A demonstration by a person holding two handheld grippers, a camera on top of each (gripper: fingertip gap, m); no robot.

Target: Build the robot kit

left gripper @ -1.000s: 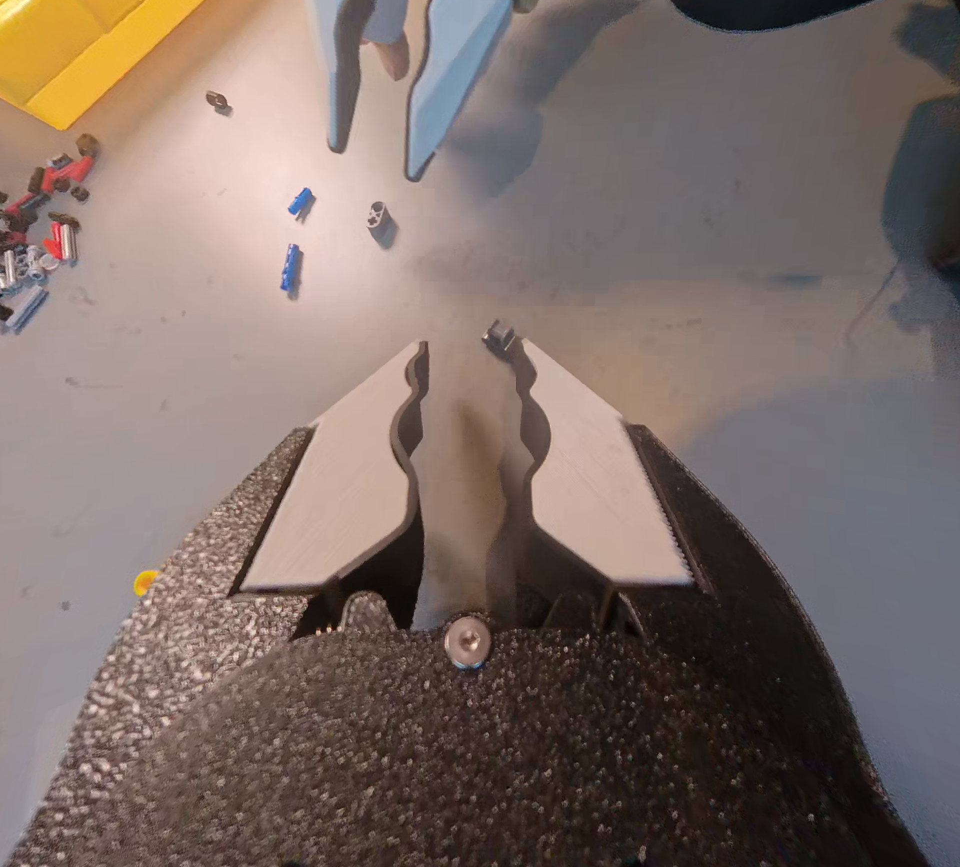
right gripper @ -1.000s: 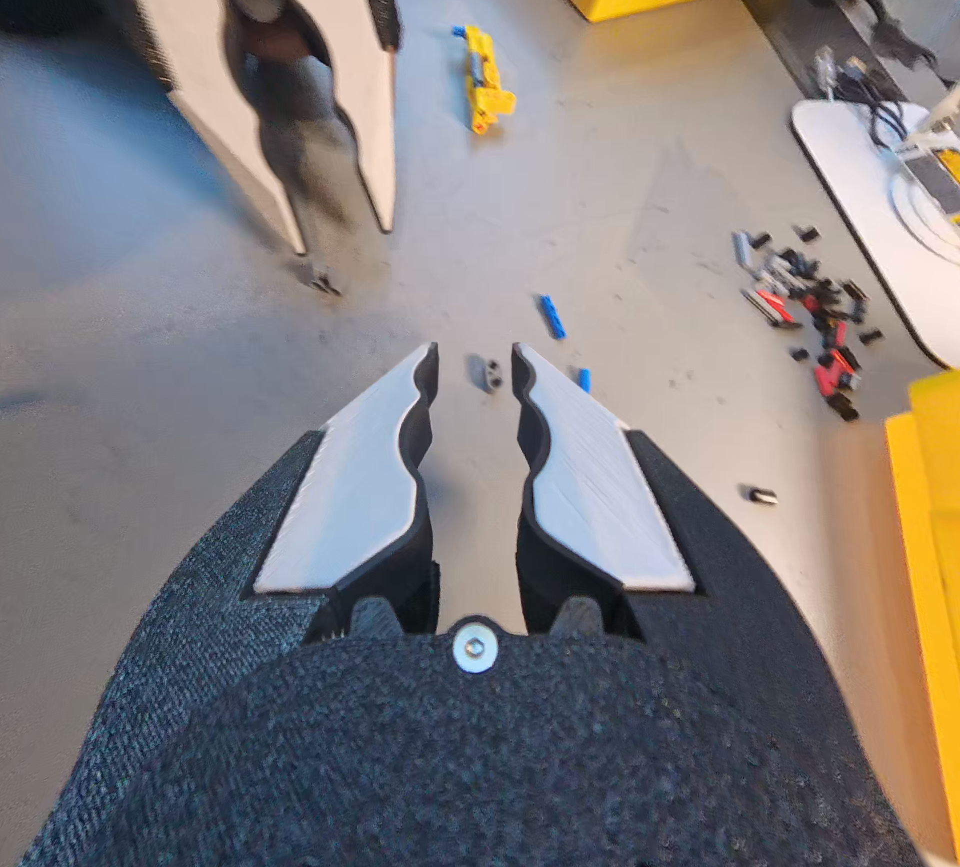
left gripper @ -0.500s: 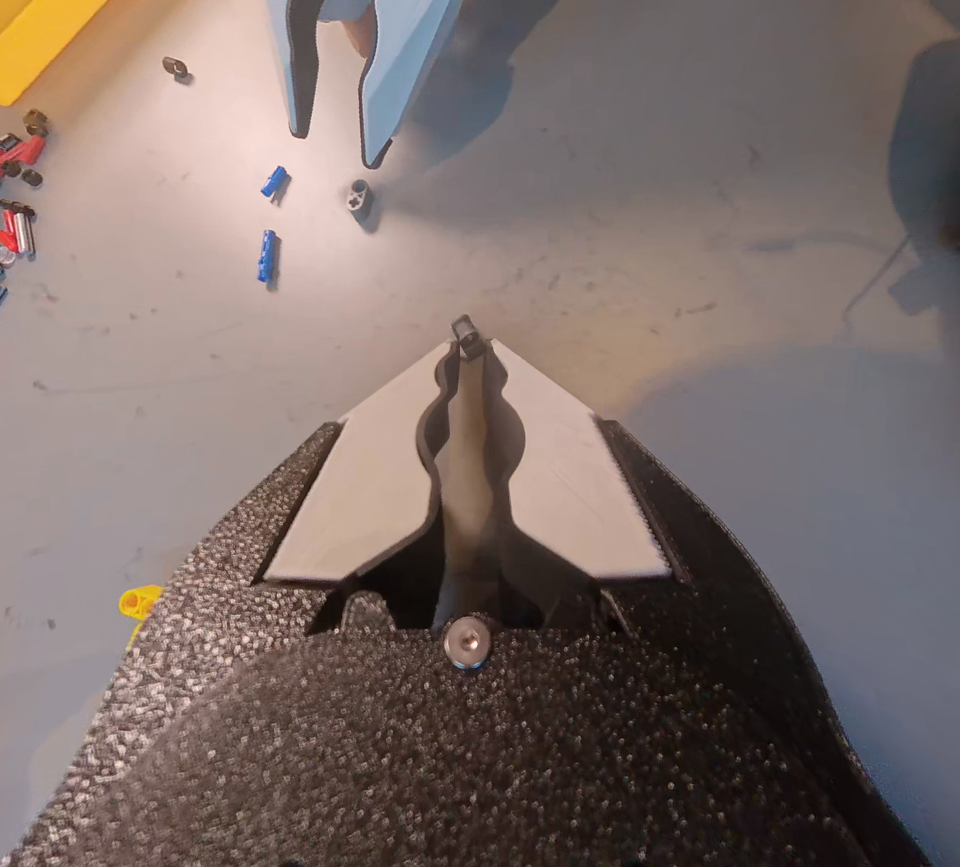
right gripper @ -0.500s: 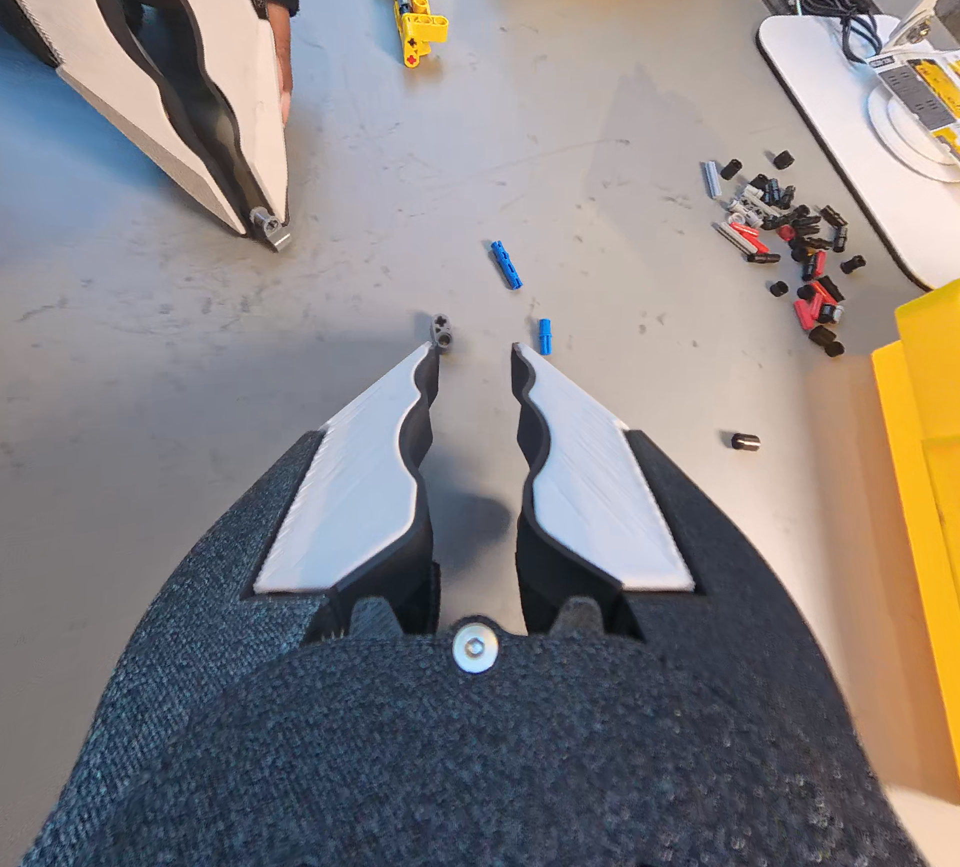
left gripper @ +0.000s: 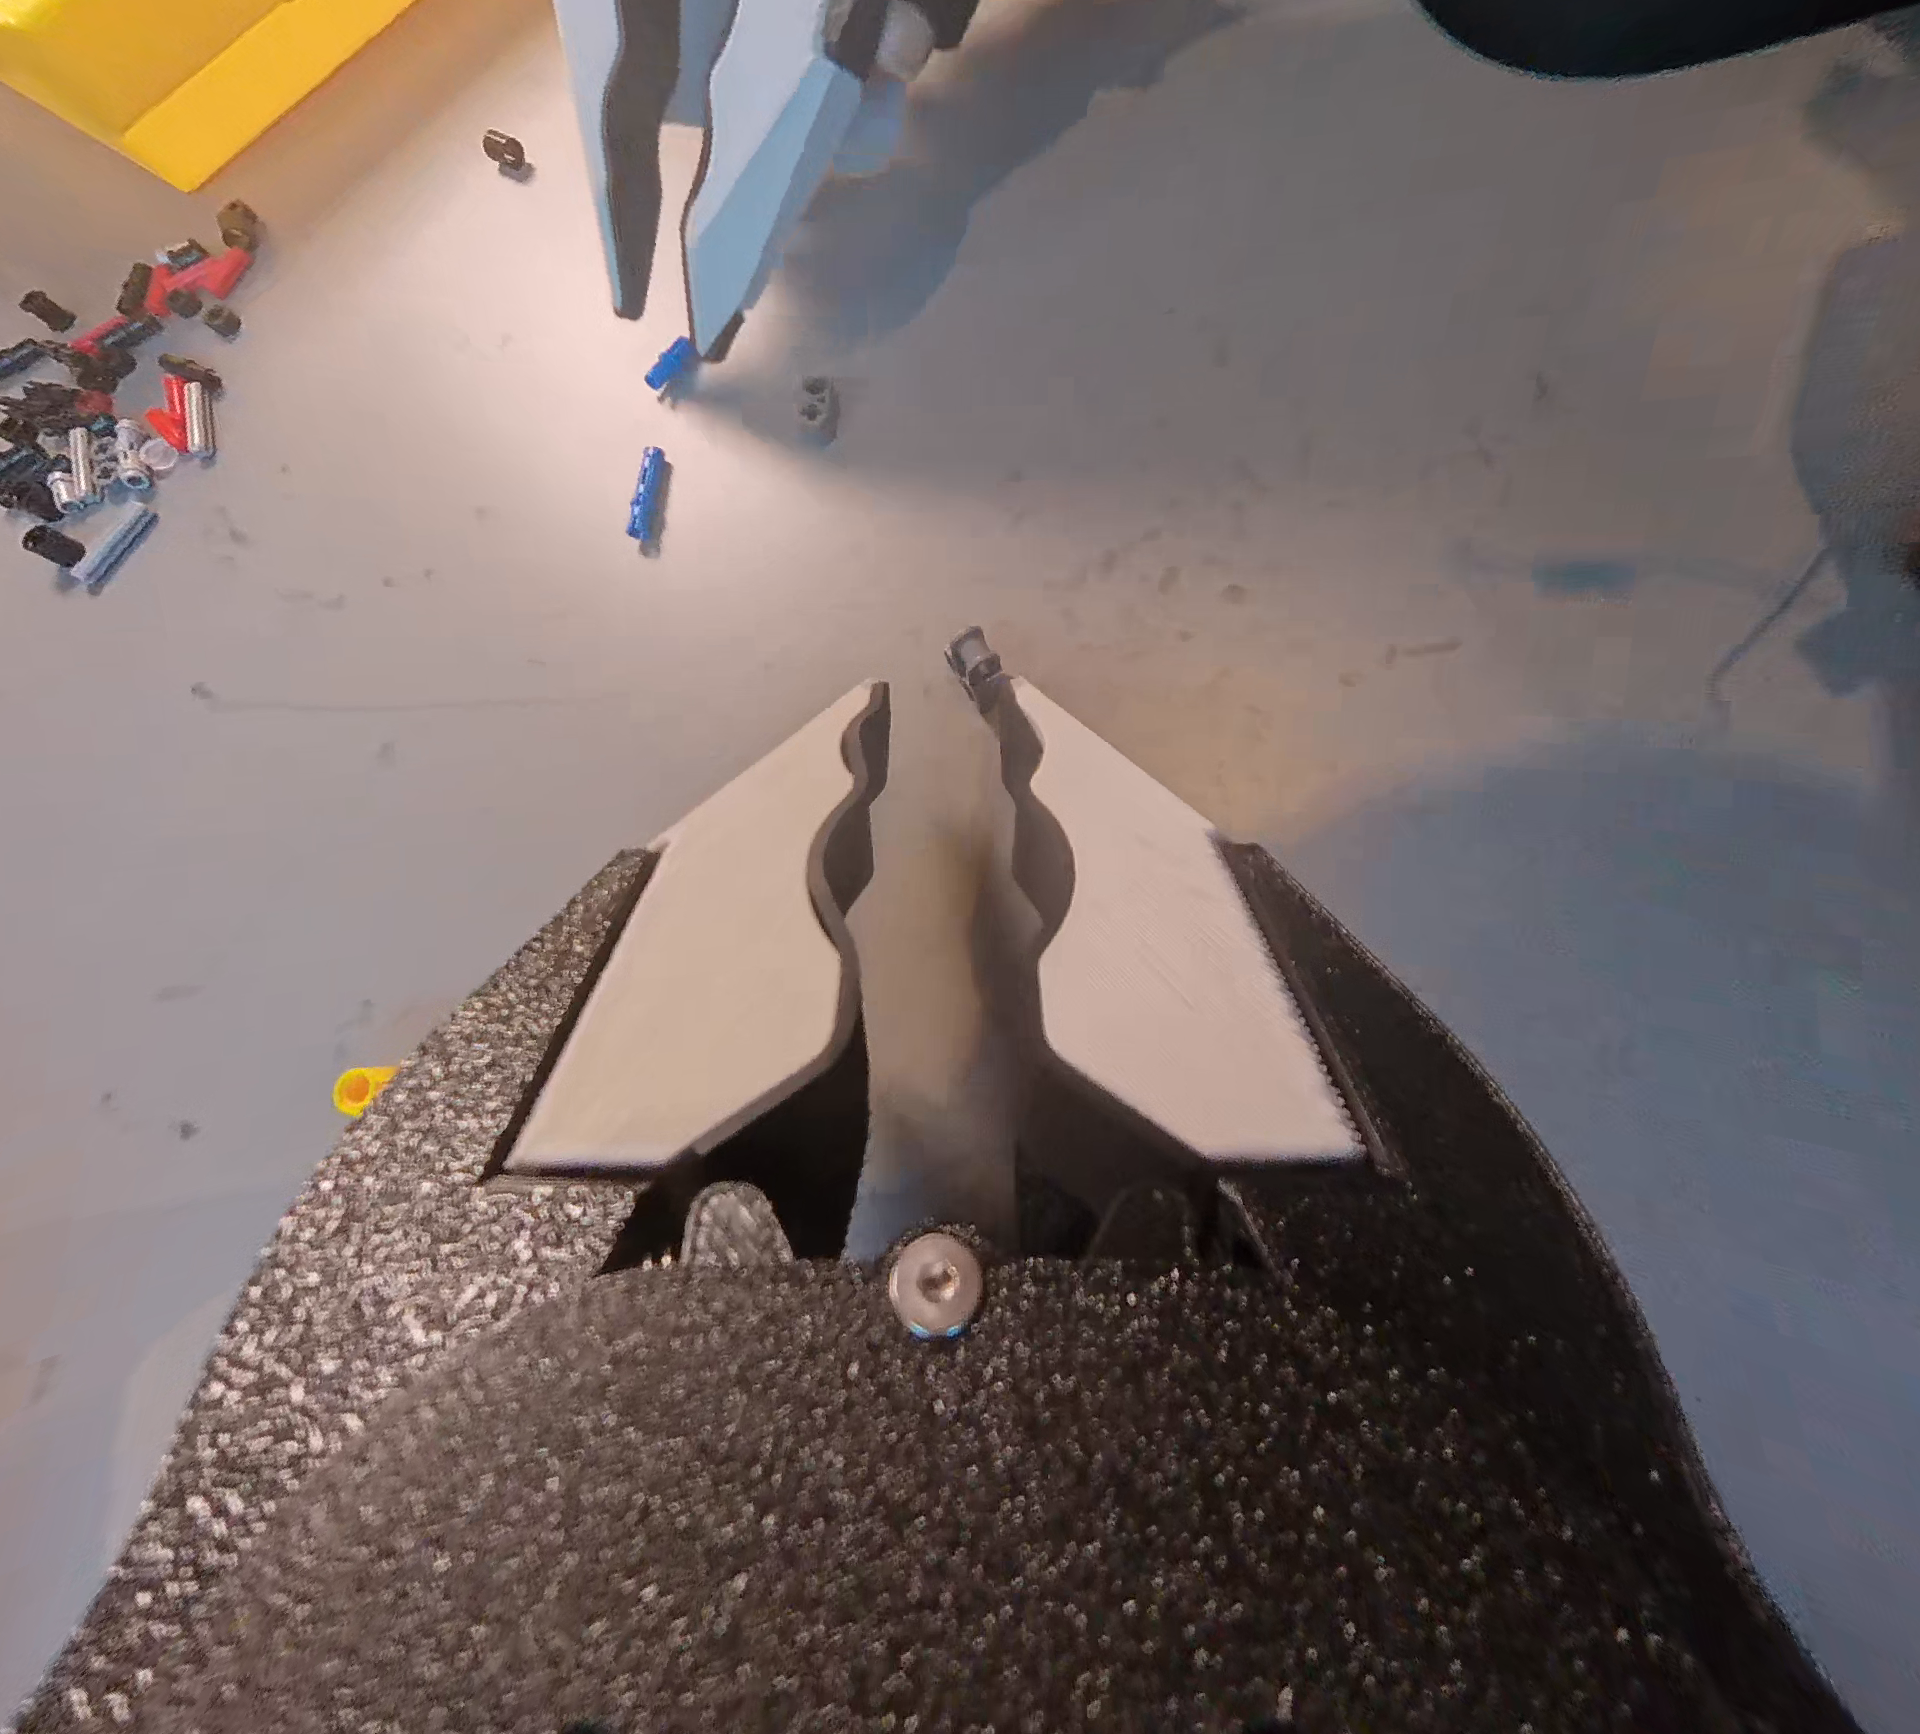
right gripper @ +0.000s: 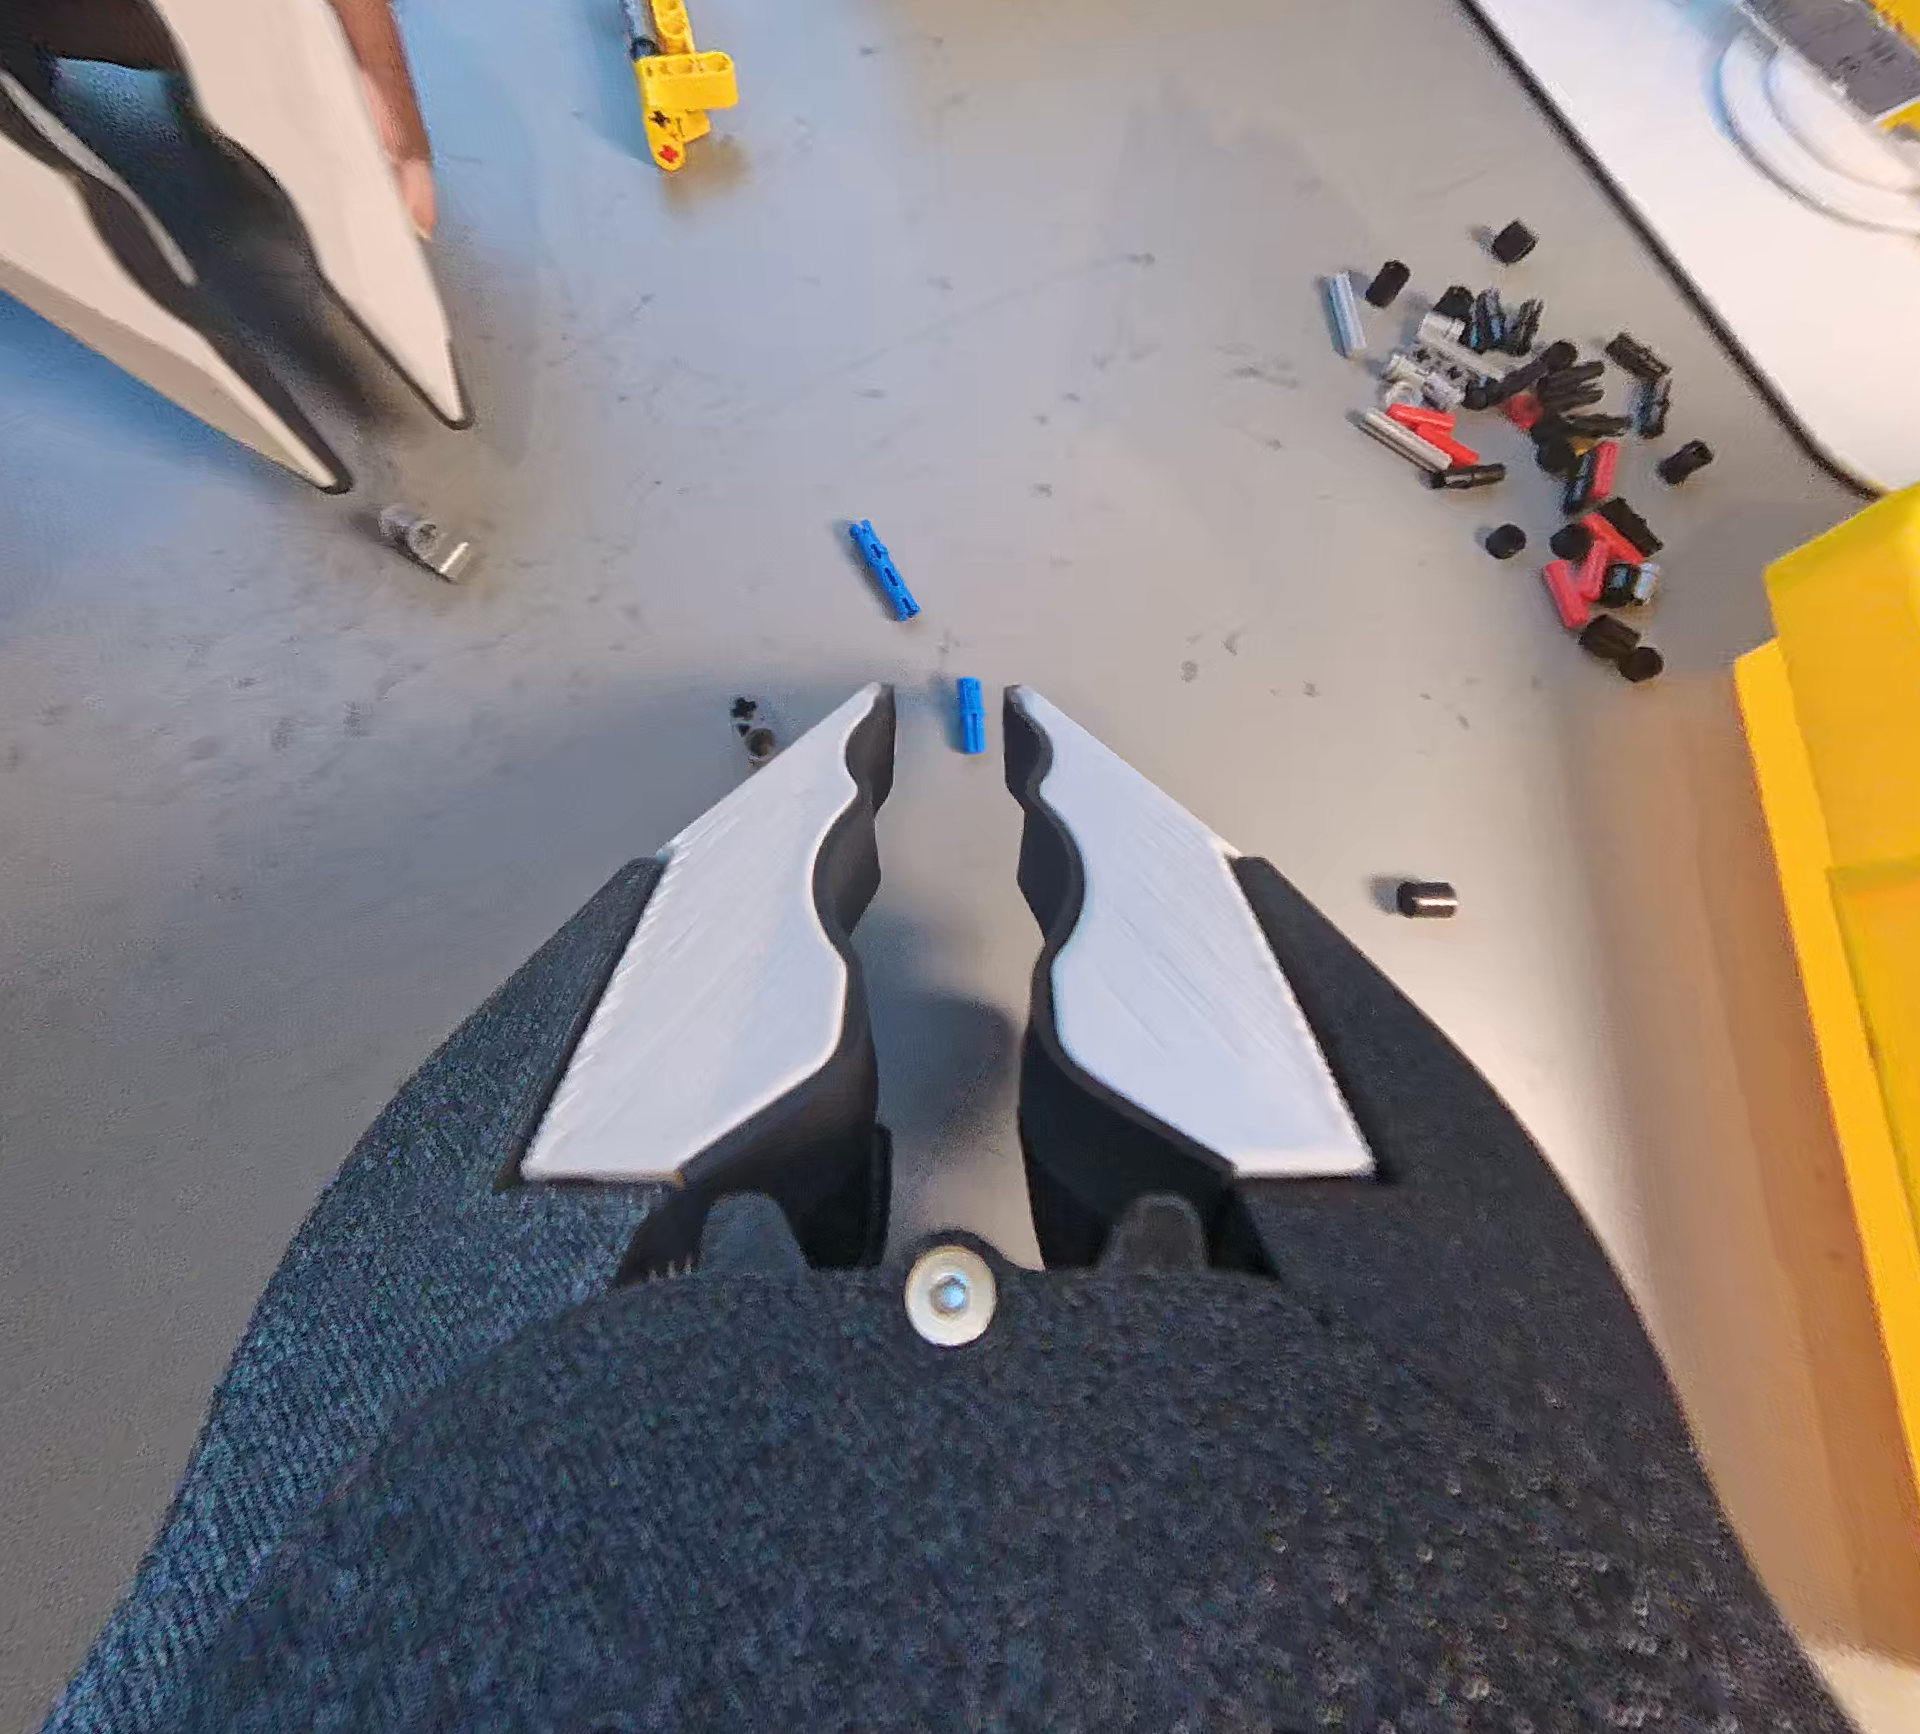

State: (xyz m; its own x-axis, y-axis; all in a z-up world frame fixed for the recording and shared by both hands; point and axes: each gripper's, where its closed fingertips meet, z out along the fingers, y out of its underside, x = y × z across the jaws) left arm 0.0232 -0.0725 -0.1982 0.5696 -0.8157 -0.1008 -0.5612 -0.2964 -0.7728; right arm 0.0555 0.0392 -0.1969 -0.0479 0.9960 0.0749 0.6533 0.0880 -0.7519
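Since half a second ago the left claw has parted and let go of the small dark connector, which now lies on the grey desk touching its right fingertip. Meanwhile the right claw has shifted over to a short blue pin, which lies between its parted tips, untouched. A longer blue pin lies just beyond, a black connector beside the left finger, and mixed small parts toward the yellow bin at the desk's right edge.
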